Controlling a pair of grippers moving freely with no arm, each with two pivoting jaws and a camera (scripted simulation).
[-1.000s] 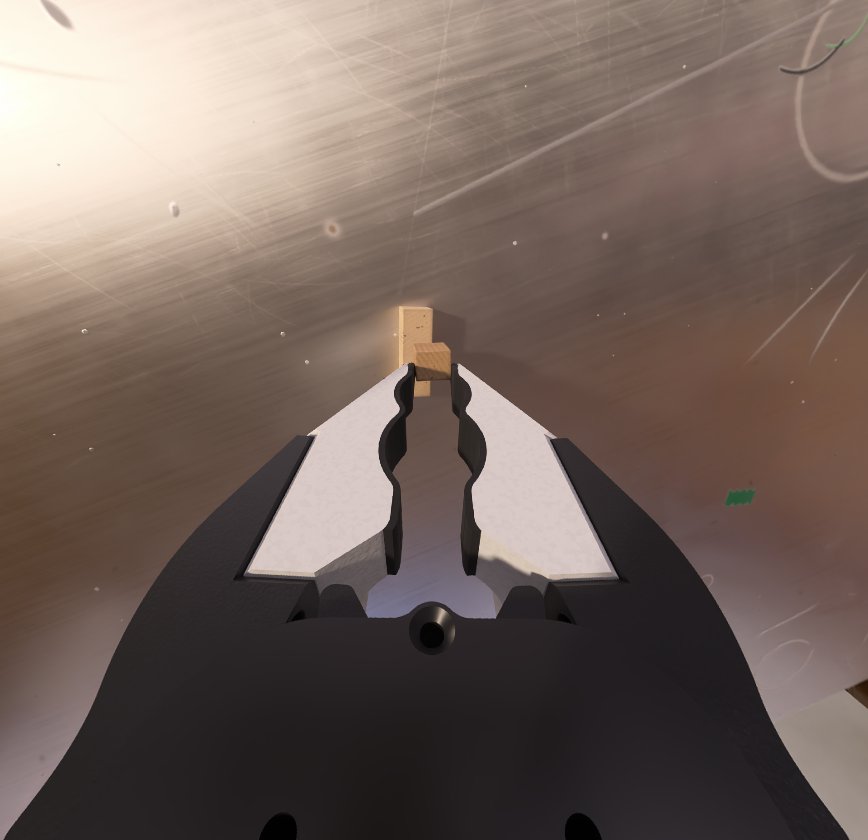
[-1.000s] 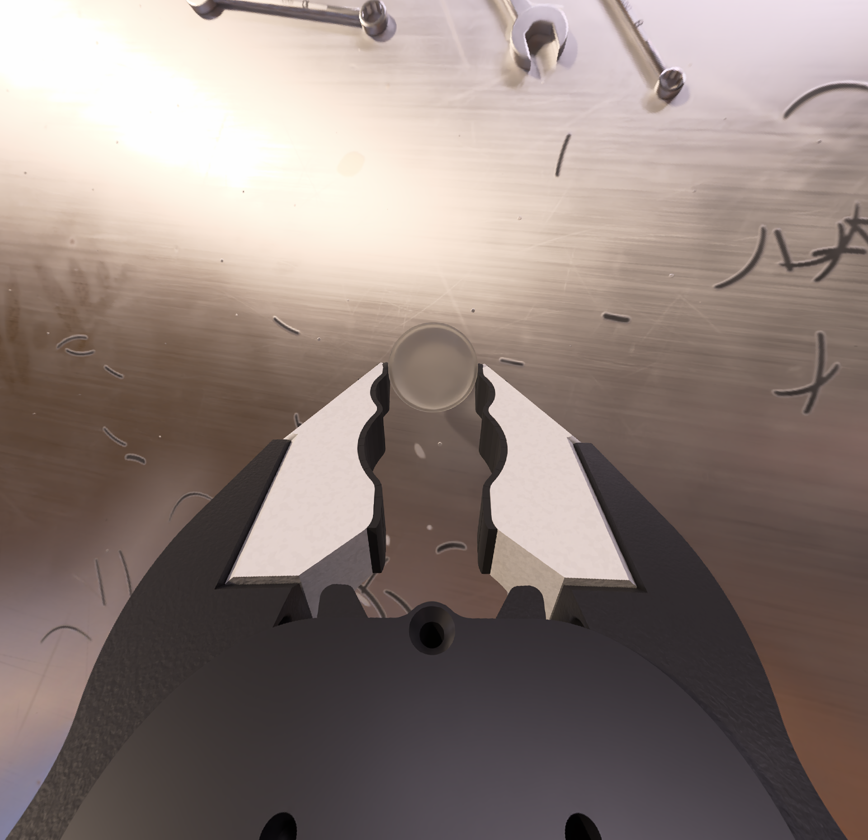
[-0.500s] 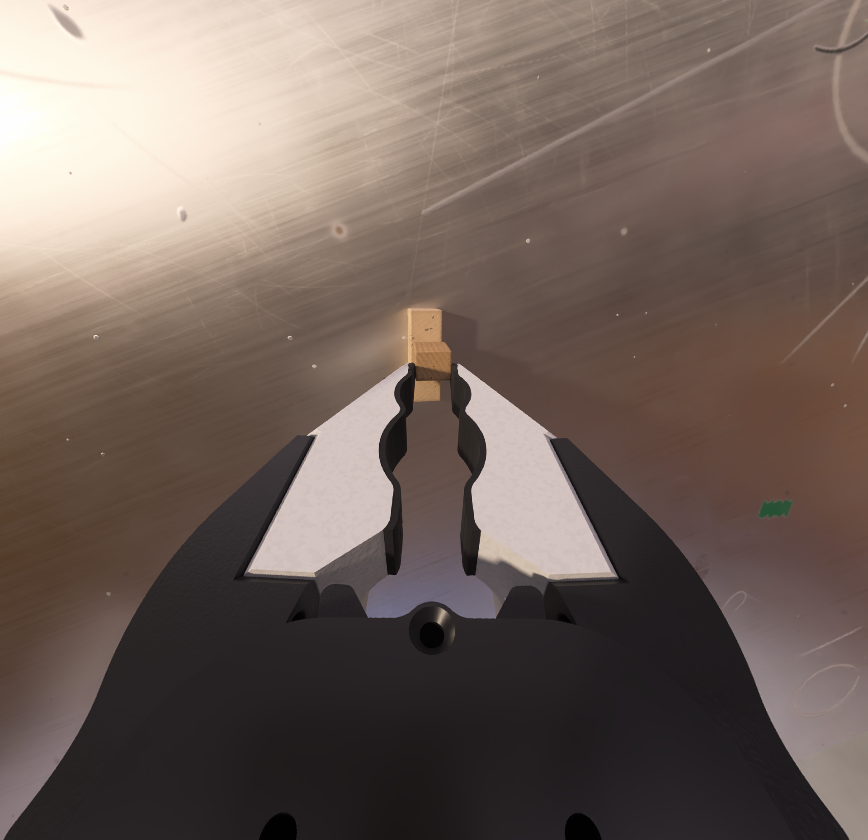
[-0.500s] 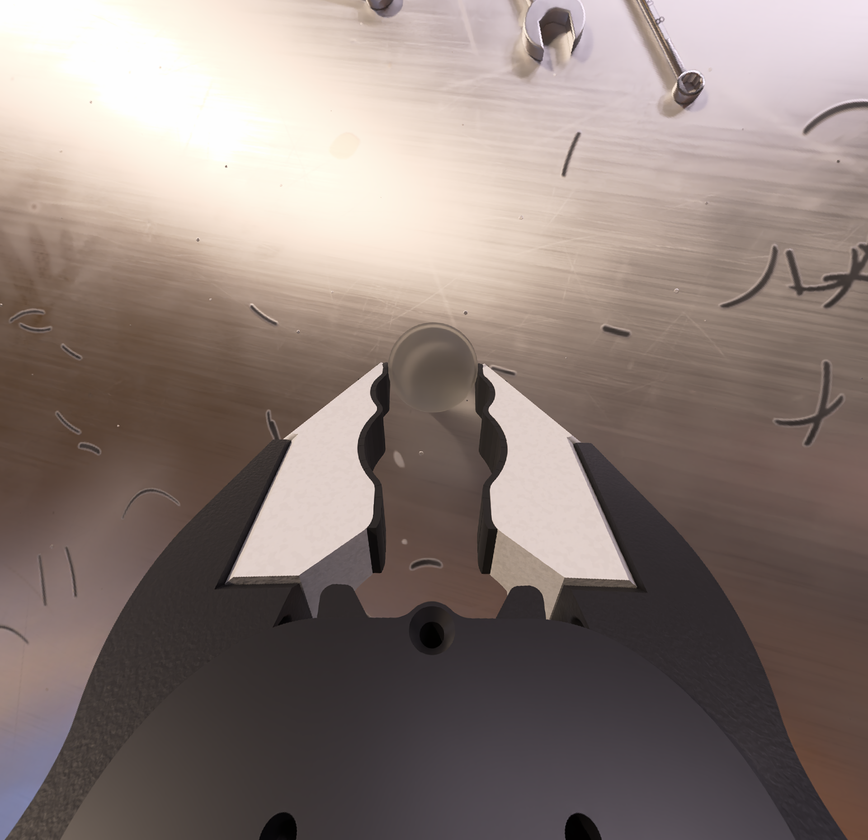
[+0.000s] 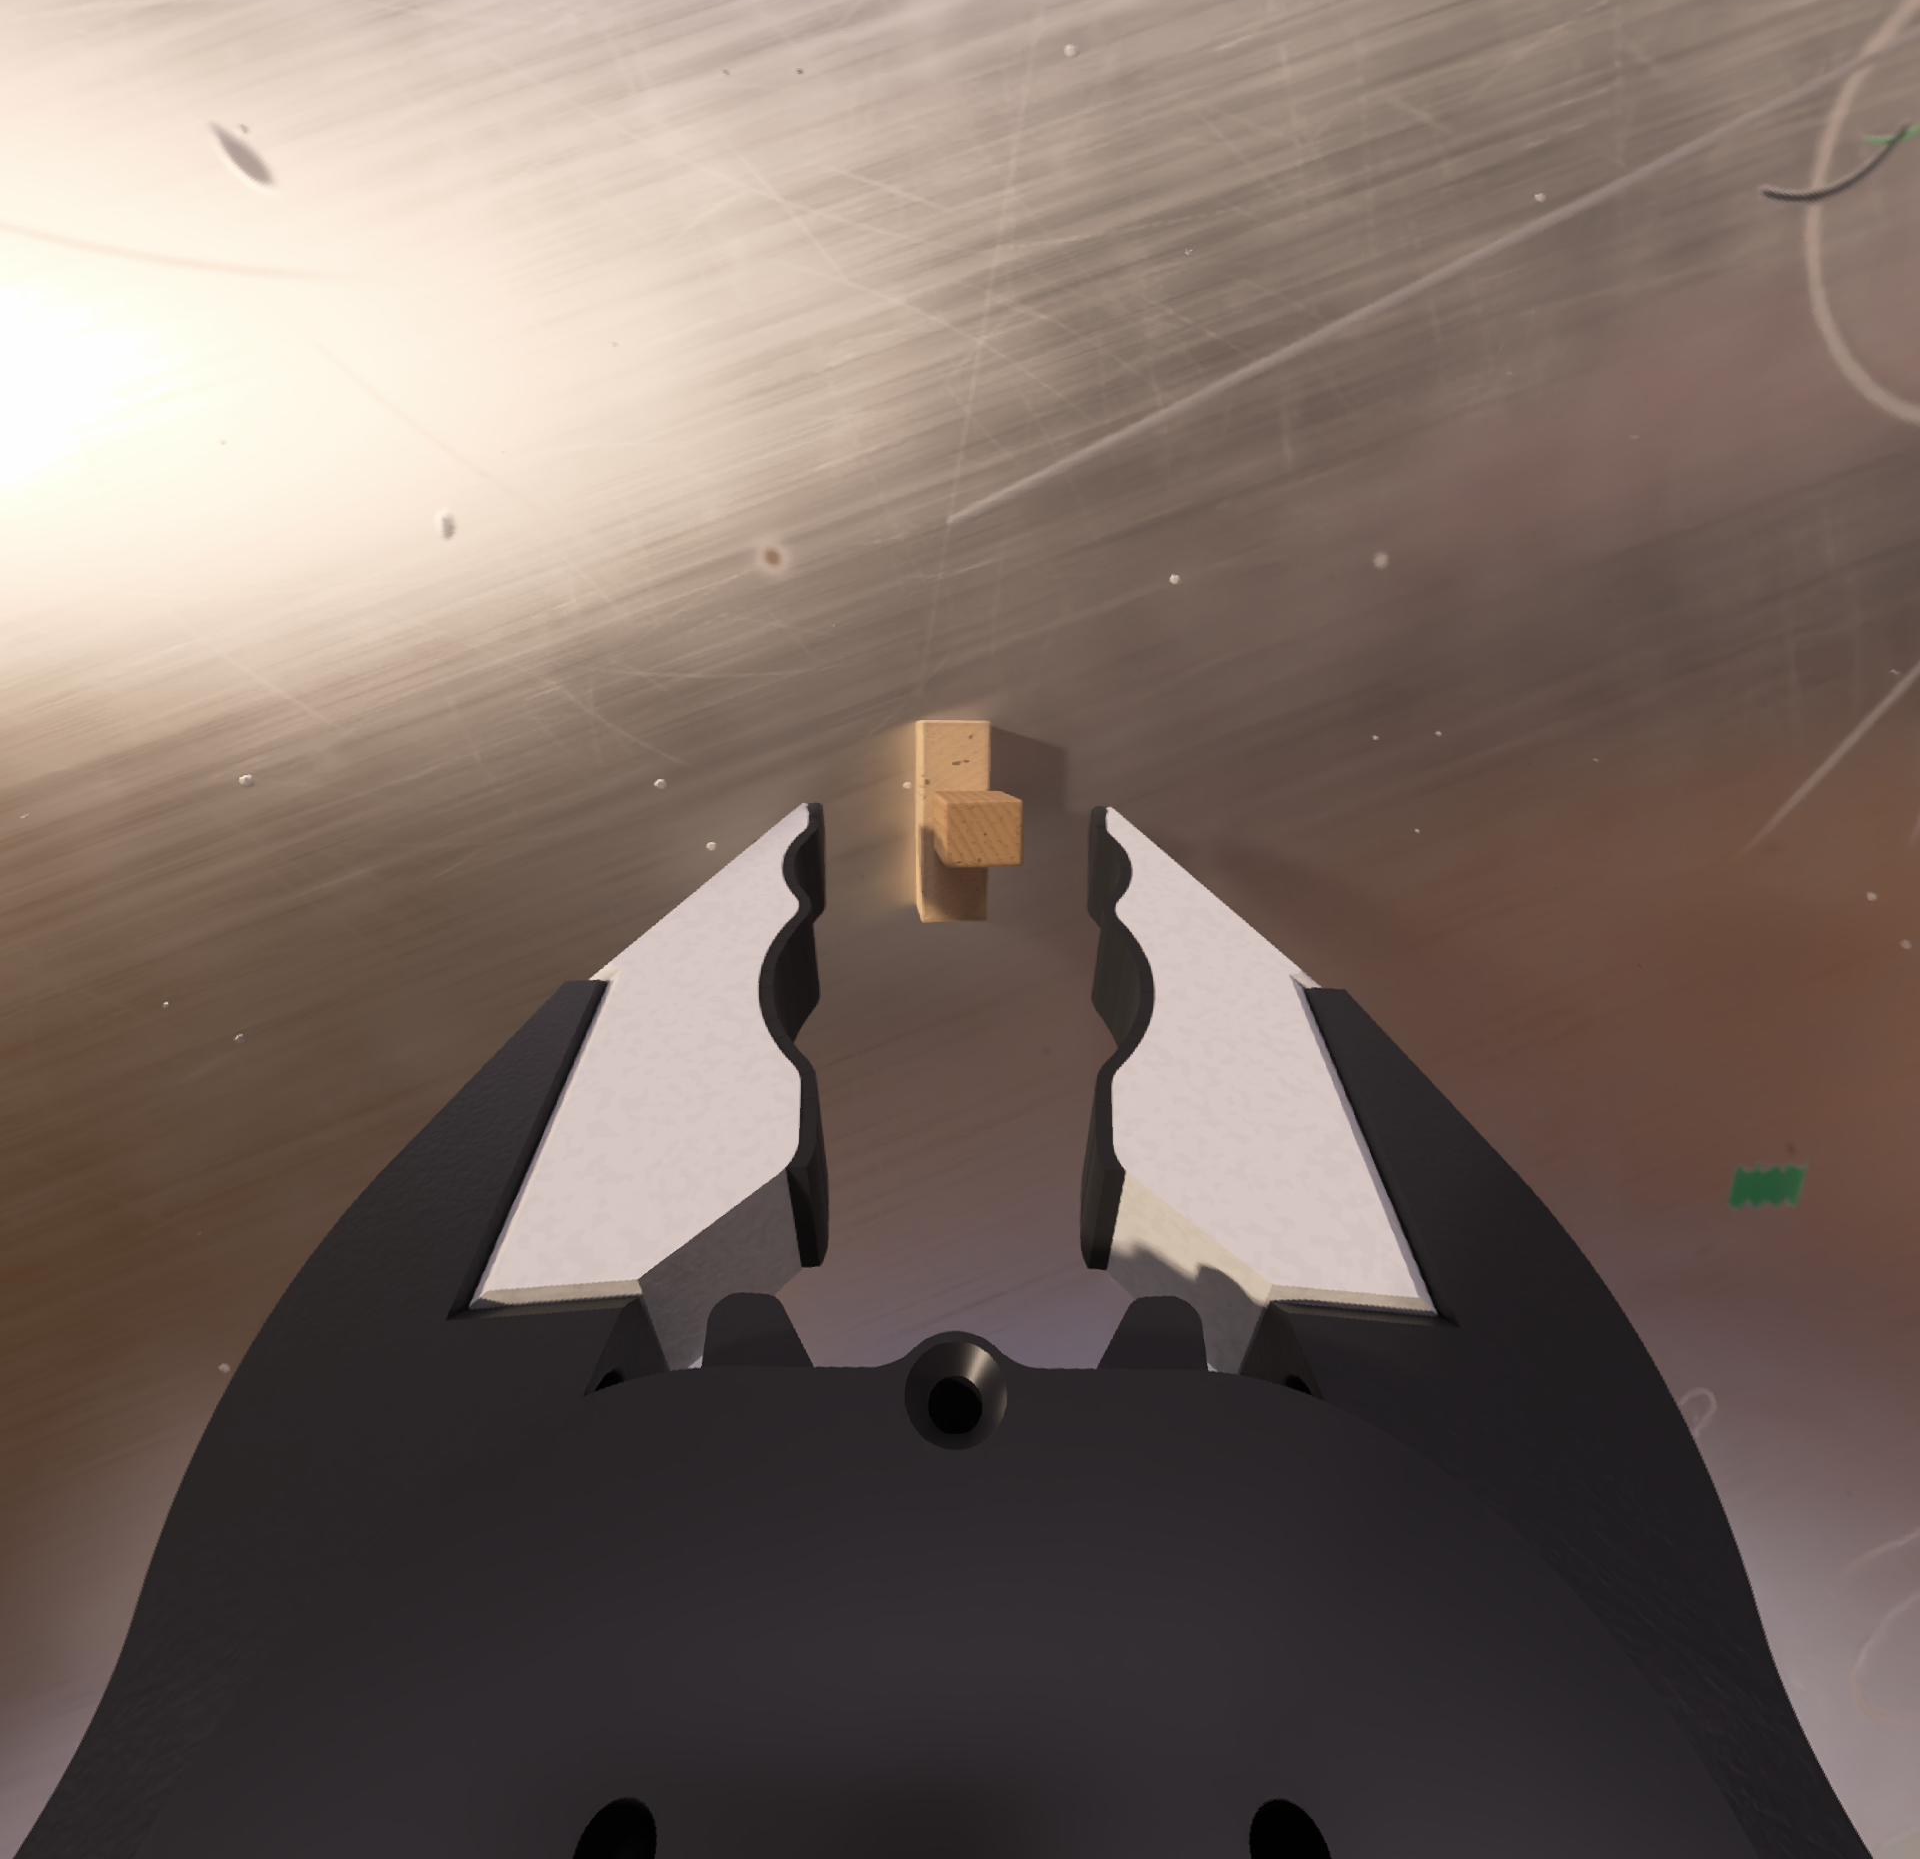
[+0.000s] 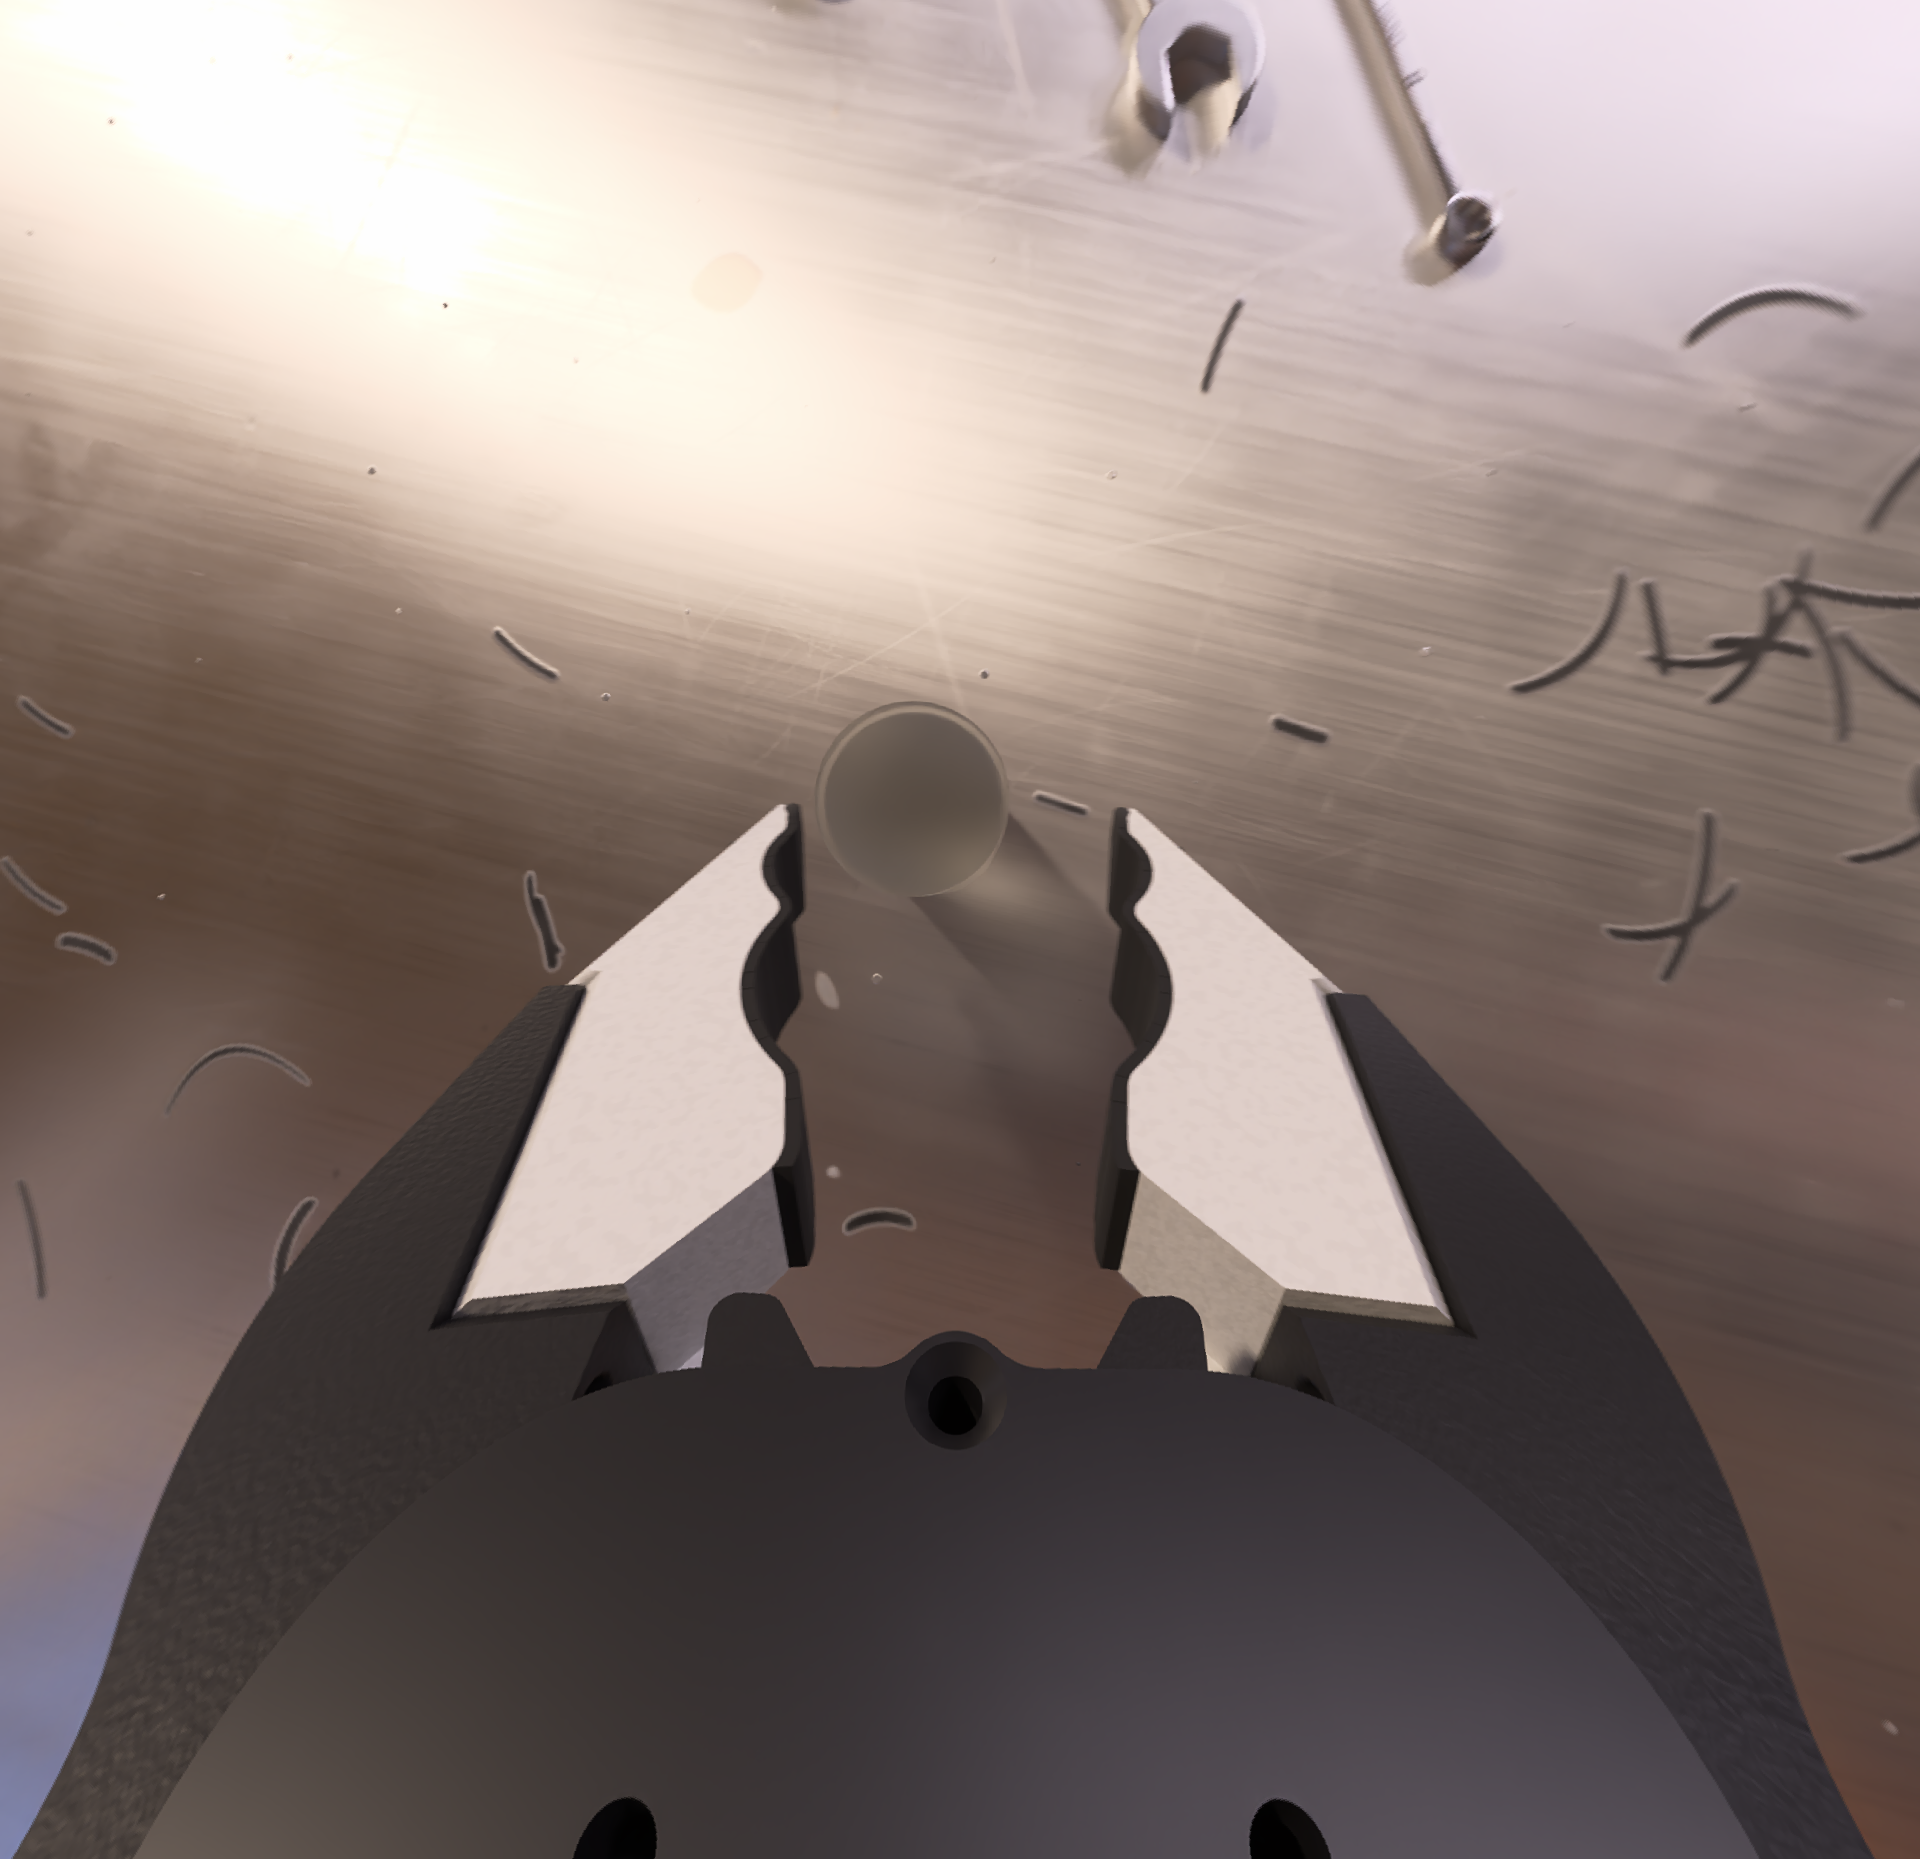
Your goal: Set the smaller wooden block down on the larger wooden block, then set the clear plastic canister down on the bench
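In the left wrist view the smaller wooden block [image 5: 977, 828] rests on the larger wooden block [image 5: 951, 760], a pale slab lying on the scratched metal bench [image 5: 1351, 459]. My left gripper [image 5: 956, 822] is open above them, its fingers clear of both blocks. In the right wrist view the clear plastic canister [image 6: 912, 797] stands upright on the bench [image 6: 623, 521], seen from above, nearer the left finger. My right gripper [image 6: 954, 827] is open and its fingers do not hold the canister.
Several metal wrenches [image 6: 1190, 53] lie at the far edge in the right wrist view. Dark metal shavings [image 6: 1704, 656] are scattered to the right and left. A small green scrap [image 5: 1764, 1186] lies at the right in the left wrist view.
Both grippers have opened. The left one let go of the smaller block, which now sits on the larger block. The right one let go of the canister, which now stands on the bench.
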